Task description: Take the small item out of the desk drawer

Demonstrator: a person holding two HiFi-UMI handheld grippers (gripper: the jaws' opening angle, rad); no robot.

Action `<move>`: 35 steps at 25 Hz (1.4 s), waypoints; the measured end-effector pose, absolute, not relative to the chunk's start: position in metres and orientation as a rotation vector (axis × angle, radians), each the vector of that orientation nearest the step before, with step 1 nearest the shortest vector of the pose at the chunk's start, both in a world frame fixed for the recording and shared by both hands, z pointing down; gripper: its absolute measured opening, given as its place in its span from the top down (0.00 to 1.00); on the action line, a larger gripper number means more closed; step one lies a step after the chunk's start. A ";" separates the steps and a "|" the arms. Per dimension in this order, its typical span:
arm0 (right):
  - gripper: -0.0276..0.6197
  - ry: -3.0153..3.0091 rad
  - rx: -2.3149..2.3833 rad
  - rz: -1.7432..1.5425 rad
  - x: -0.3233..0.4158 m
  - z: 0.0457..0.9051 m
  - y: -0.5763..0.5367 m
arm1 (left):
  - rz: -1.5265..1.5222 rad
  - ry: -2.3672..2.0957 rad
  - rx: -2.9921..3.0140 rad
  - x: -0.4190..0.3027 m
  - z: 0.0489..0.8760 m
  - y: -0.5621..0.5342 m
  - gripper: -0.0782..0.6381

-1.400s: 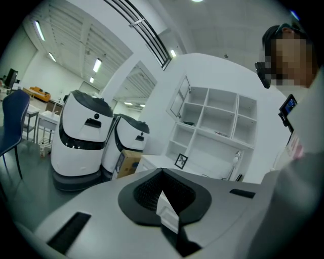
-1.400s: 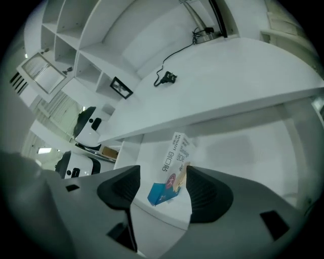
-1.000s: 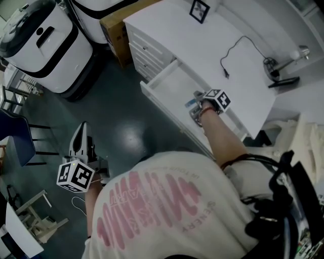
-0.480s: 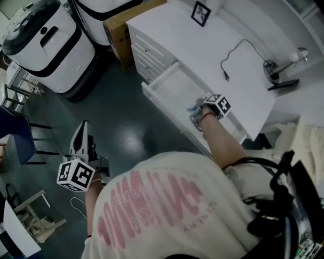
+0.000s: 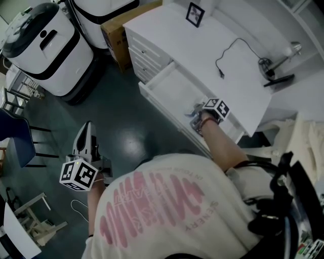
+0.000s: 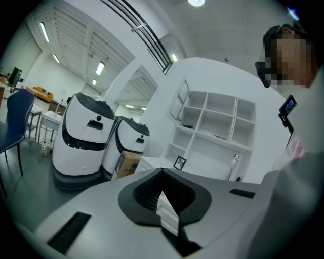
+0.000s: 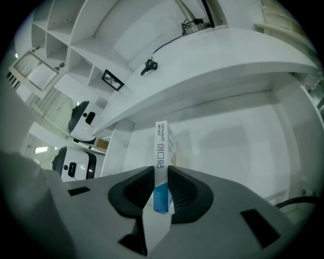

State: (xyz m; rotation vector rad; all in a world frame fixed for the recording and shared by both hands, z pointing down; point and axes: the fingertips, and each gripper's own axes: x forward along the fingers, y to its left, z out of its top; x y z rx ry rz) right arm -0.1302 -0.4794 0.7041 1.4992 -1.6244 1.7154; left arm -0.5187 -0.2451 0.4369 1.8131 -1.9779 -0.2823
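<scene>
**Right tongs down in the open desk drawer**

A person in a white shirt with pink print [image 5: 162, 212] leans over a white desk [image 5: 202, 45] whose long top drawer [image 5: 172, 83] stands pulled out. The right tongs [image 5: 196, 115] point down into the drawer. Their jaws have just been closing on a small pale item [image 5: 192, 108], too small to make out. The left tongs [image 5: 86, 132] hang well apart over the dark floor [image 5: 126, 126]. A thin black cable [image 5: 219, 71] and a small black picture frame [image 5: 194, 14] sit on the desk.
</scene>
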 end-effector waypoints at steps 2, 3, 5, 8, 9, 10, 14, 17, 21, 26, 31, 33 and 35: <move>0.81 -1.649 1.468 1.681 -0.130 0.701 -0.473 | -0.278 -1.963 1.825 -0.512 0.438 -0.243 0.85; 0.81 -1.662 1.455 1.664 -0.130 0.698 -0.470 | -0.277 -1.956 1.831 -0.509 0.439 -0.243 0.85; 0.82 -1.691 1.438 1.629 -0.127 0.693 -0.466 | -0.280 -1.935 1.848 -0.501 0.440 -0.243 0.85; 0.82 -1.746 1.414 1.556 -0.122 0.682 -0.460 | -0.295 -1.873 1.893 -0.485 0.440 -0.246 0.85; 0.82 -1.772 1.401 1.530 -0.122 0.676 -0.458 | -0.299 -1.854 1.910 -0.480 0.439 -0.249 0.85; 0.82 -1.802 1.387 1.503 -0.122 0.669 -0.456 | -0.299 -1.842 1.927 -0.476 0.437 -0.251 0.85; 0.82 -1.929 1.323 1.373 -0.125 0.640 -0.452 | -0.272 -1.810 1.972 -0.463 0.435 -0.264 0.85; 0.82 -2.005 1.320 1.289 -0.123 0.619 -0.455 | -0.234 -1.784 2.008 -0.452 0.436 -0.275 0.85; 0.82 -2.105 1.349 1.250 -0.124 0.588 -0.458 | -0.230 -1.743 2.050 -0.438 0.429 -0.286 0.85; 0.82 -2.176 1.411 1.194 -0.109 0.553 -0.464 | -0.230 -1.686 2.127 -0.414 0.415 -0.305 0.85; 0.82 -2.282 1.445 1.107 -0.098 0.512 -0.467 | -0.256 -1.658 2.162 -0.395 0.403 -0.316 0.85; 0.82 -2.316 1.460 1.073 -0.092 0.497 -0.467 | -0.266 -1.648 2.177 -0.387 0.399 -0.318 0.85; 0.82 -2.346 1.471 1.035 -0.088 0.482 -0.465 | -0.266 -1.640 2.194 -0.379 0.394 -0.319 0.85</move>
